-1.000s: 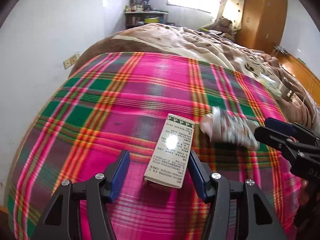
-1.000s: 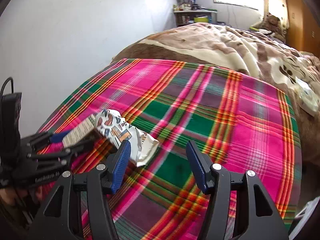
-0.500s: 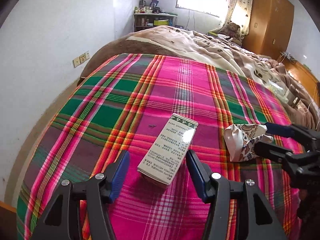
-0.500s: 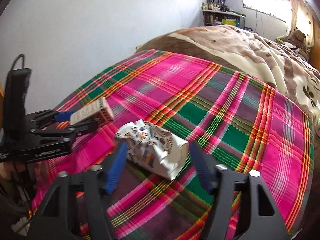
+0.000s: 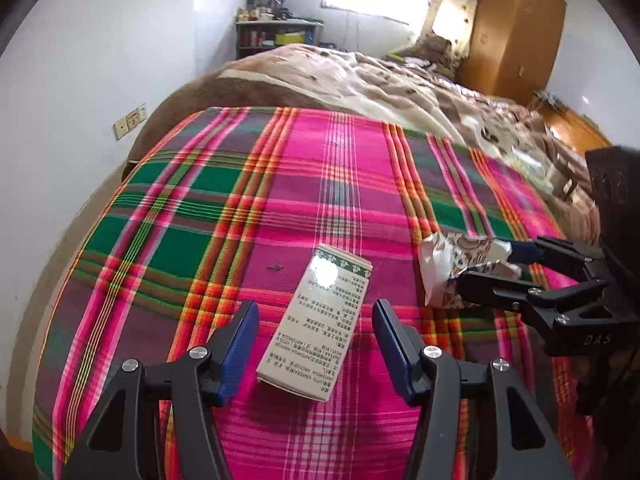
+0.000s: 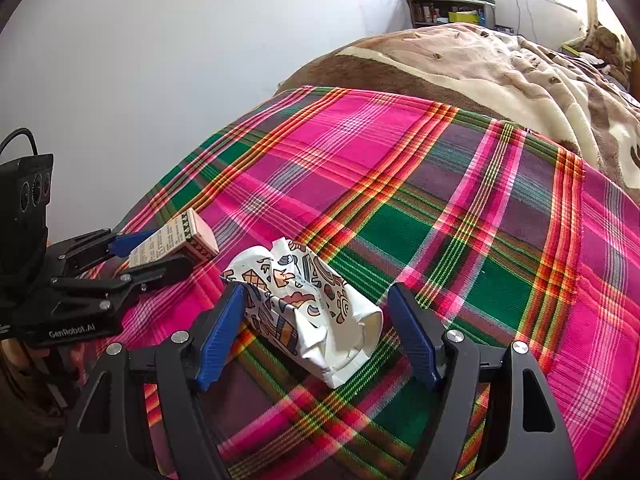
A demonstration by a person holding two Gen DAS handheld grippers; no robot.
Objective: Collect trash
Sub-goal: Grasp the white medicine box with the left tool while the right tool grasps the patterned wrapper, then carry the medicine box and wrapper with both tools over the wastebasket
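Tongs are seen over a plaid cloth (image 5: 248,208) spread on a bed. The left tongs (image 5: 316,344) are held apart around a box (image 5: 318,324) — gaps show on both sides of it in the left view, so no grip is seen; in the right view the same box (image 6: 176,240) lies between that tool's fingers. The right tongs (image 6: 316,328) are spread wide, with a crumpled printed wrapper (image 6: 308,304) lying between the blue pads (image 6: 222,332); the left pad is close against the paper, the right pad is clear of it. In the left view the wrapper (image 5: 448,264) is seen just right of the box, both resting on the cloth. Beyond the cloth a brown blanket (image 5: 360,76) is bunched — farther back a shelf (image 5: 276,36) and a wardrobe (image 5: 516,32) are visible.
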